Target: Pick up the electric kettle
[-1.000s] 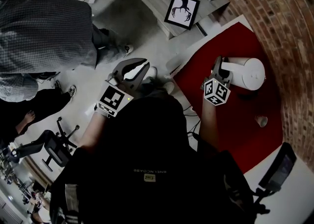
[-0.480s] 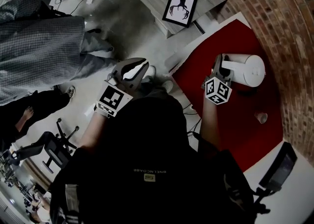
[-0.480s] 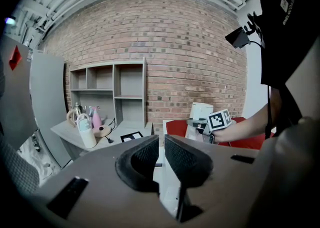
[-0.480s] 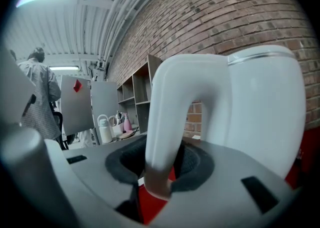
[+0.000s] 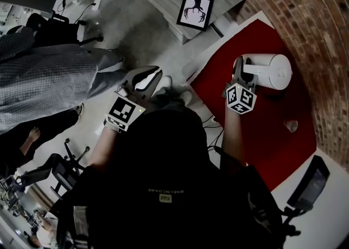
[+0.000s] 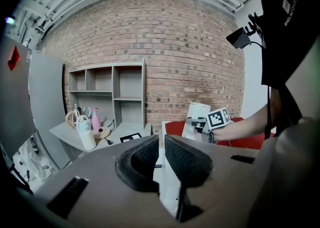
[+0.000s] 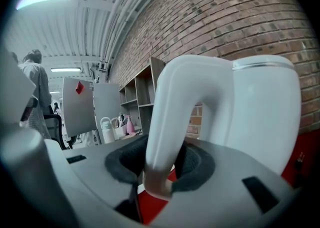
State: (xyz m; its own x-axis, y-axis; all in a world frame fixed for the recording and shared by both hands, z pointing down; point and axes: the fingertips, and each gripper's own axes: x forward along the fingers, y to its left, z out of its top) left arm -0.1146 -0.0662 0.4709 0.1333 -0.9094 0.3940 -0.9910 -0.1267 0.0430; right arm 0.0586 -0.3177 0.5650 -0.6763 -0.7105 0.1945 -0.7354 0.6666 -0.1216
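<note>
Since the earlier frame, the bystander in the checked shirt (image 5: 49, 87) has shifted across the floor at the left, and an office chair (image 5: 62, 27) now shows beyond them. Both grippers sit almost where they were.

The right gripper (image 5: 239, 73) reaches out over the red mat (image 5: 272, 149) that covers the right part of the white desk (image 5: 330, 220). Its fingers (image 7: 197, 169) have just been easing a little wider, yet the right gripper view shows the pads against both sides of the white handle (image 7: 175, 117), low on its arch, so the handle stays clamped between them. The electric kettle (image 5: 272, 70) is at the far right of the mat, close to the curved brick wall (image 5: 316, 29), with its handle turned to the left toward the gripper. Whether its base rests on the mat cannot be told. A small cup (image 5: 290, 126) sits on the mat nearer the person, well apart from the kettle.

The left gripper (image 5: 157, 73) hangs over the floor to the left of the desk, away from the kettle. Its fingers (image 6: 182, 159) are drawn together to a thin slit with nothing in it. A framed picture (image 5: 194, 10) lies on a grey bench at the far side.
</note>
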